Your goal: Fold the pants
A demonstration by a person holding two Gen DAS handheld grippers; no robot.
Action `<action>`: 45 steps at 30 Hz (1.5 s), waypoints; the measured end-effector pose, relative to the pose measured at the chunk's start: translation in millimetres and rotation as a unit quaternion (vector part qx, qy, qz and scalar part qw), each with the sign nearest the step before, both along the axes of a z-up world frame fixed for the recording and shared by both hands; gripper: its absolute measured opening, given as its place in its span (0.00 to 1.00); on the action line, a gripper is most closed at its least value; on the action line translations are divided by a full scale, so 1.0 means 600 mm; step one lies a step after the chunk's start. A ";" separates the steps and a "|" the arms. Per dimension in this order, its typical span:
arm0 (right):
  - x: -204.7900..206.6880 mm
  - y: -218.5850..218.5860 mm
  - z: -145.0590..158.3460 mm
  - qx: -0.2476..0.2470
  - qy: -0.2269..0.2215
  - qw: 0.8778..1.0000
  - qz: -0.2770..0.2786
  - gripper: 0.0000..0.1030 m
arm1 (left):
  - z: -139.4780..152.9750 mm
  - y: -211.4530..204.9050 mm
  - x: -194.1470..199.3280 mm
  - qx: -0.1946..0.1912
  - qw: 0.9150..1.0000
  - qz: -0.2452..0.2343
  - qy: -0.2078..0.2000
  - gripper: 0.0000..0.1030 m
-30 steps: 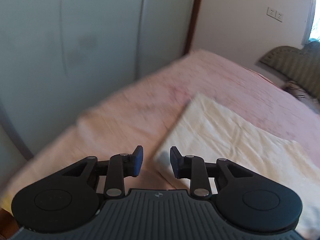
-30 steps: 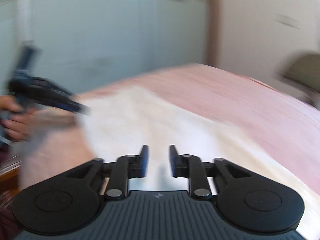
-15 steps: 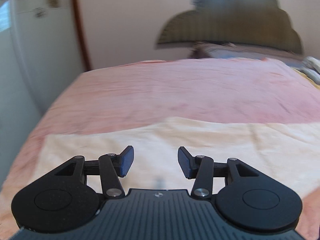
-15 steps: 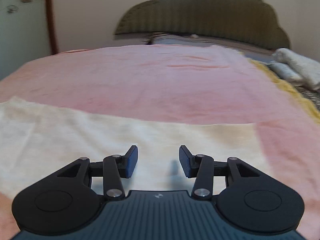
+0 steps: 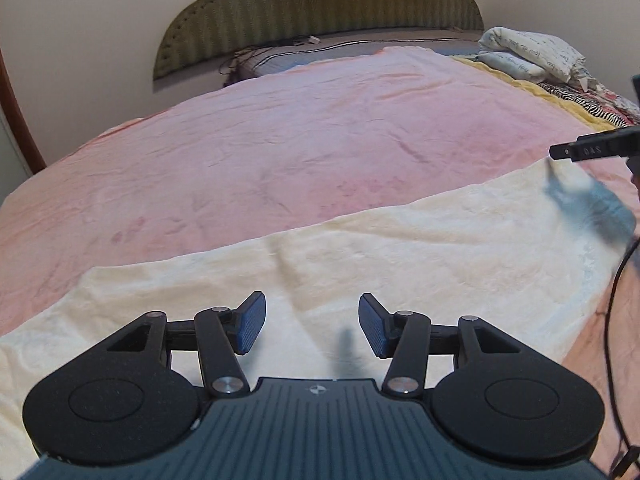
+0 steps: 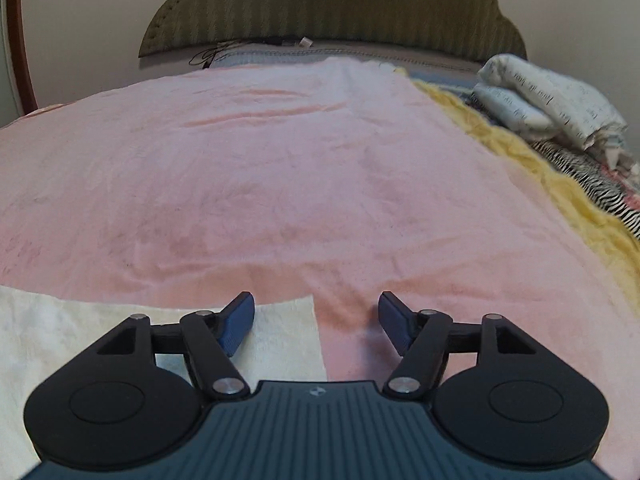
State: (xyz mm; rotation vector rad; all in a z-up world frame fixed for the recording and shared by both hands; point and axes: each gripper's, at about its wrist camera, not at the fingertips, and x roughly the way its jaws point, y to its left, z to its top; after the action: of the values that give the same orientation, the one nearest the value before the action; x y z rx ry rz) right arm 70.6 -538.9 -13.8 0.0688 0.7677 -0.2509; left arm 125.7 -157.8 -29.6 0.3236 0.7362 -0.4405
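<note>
Cream pants [image 5: 400, 248] lie flat in a long band across the near part of a pink bedspread [image 5: 300, 132]. My left gripper [image 5: 312, 328] hovers over the middle of the band, its jaws opening with nothing between them. In the right wrist view the right end of the pants [image 6: 280, 332] shows at lower left. My right gripper [image 6: 316, 322] hangs over that end's edge, jaws opening and empty. The right gripper's black body [image 5: 592, 150] pokes in at the right edge of the left wrist view, casting a shadow on the cloth.
An olive padded headboard [image 5: 320, 4] stands at the far end of the bed. Rolled printed bedding [image 6: 548, 100] lies at the far right on a yellow blanket [image 6: 560, 188] and zebra-patterned cloth [image 6: 608, 184]. Cables [image 5: 248, 56] lie near the headboard. A black cord [image 5: 612, 320] hangs at the right.
Both views swung from the wardrobe side round to face the headboard. Both grippers' jaws have spread wider. The right gripper has shifted to the pants' right end.
</note>
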 end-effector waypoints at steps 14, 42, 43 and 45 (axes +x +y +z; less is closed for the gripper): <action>-0.102 0.084 0.025 0.059 -0.044 0.995 0.068 0.70 | -0.053 -0.049 0.010 0.023 1.000 0.007 0.012 0.61; -0.232 0.131 -0.006 0.112 -0.056 0.991 0.057 0.78 | -0.083 -0.093 -0.046 0.005 1.000 0.011 -0.028 0.85; -0.227 0.137 -0.013 0.109 -0.049 0.991 0.056 0.78 | -0.085 -0.091 -0.049 0.000 0.999 0.018 -0.037 0.89; -0.230 0.133 -0.020 0.124 -0.056 0.990 0.033 0.78 | -0.092 -0.088 -0.051 -0.001 0.998 0.032 -0.051 0.98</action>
State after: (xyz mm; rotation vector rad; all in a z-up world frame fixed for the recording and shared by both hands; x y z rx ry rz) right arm -67.4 -459.1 -25.8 0.2902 0.6860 -0.0865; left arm 95.3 -210.4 -85.0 0.3171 0.6452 -0.3623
